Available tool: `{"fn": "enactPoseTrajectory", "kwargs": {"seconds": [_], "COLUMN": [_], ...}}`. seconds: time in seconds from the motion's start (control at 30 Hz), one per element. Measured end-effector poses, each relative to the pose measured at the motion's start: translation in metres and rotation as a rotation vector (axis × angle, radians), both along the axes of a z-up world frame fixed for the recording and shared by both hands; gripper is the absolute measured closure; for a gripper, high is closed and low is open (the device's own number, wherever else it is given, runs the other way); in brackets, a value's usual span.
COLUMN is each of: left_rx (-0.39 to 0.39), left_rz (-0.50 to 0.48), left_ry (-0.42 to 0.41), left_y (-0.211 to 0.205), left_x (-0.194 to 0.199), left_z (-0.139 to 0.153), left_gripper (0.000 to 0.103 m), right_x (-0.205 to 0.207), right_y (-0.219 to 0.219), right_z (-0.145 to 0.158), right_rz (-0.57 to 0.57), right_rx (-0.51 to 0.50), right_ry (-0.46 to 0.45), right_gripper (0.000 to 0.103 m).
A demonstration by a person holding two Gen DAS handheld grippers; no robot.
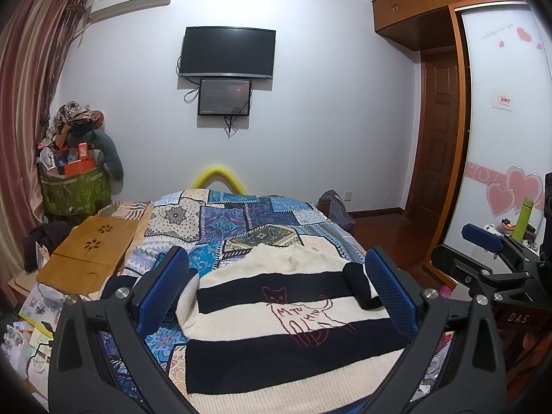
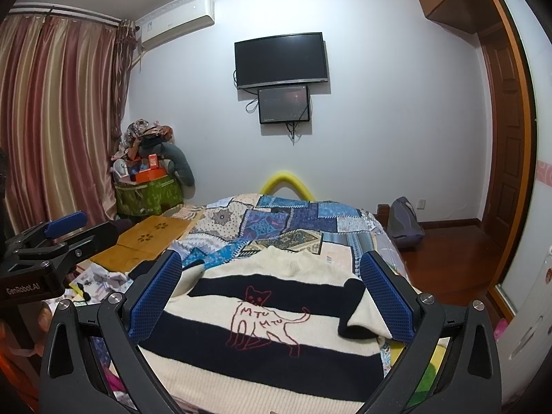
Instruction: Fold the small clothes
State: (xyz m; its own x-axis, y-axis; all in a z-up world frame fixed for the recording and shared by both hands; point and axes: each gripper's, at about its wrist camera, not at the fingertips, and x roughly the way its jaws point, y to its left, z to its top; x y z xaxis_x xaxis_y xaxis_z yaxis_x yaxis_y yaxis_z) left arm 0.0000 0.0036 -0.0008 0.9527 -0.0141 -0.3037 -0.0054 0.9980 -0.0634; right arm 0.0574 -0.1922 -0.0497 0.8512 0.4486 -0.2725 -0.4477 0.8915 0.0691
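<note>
A small cream and black striped sweater (image 1: 276, 327) with a red outlined cat lies flat on the patchwork bedspread (image 1: 241, 214), collar toward the far wall, both sleeves folded in over its sides. My left gripper (image 1: 276, 276) hangs above the sweater, open, with nothing between its blue pads. In the right wrist view the same sweater (image 2: 262, 345) fills the gap of my right gripper (image 2: 272, 279), also open and holding nothing. Each gripper shows at the edge of the other's view: the right gripper (image 1: 483, 241) at right, the left gripper (image 2: 65, 224) at left.
A bamboo lap table (image 1: 86, 255) lies on the bed's left side, with papers and clutter (image 1: 31, 321) below it. A green basket (image 1: 74, 189) heaped with things stands in the far left corner. Wooden floor (image 2: 455, 258), a grey bag (image 2: 403, 224) and a wardrobe lie right.
</note>
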Motion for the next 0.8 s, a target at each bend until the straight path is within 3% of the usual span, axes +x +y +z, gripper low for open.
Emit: {"fn": "enactPoseTrajectory", "kwargs": {"seconds": [0.33, 0.53, 0.8], "left_rx": [-0.015, -0.043, -0.012], "left_rz": [0.052, 0.153, 0.397], "left_ry": [0.047, 0.166, 0.375], "left_y": [0.024, 0.076, 0.172], "left_x": [0.028, 0.074, 0.138], "left_z": [-0.016, -0.047, -0.116], "left_gripper": [0.000, 0.000, 0.000], "right_x": [0.022, 0.062, 0.124], "right_y": [0.010, 0.019, 0.031], "right_z": [-0.010, -0.030, -0.062], "right_rz": [0.002, 0.001, 0.003], "right_rx": [-0.018, -0.051, -0.122], "right_ry": [0.041, 0.107, 0.199], "right_gripper": [0.001, 0.001, 0.001]}}
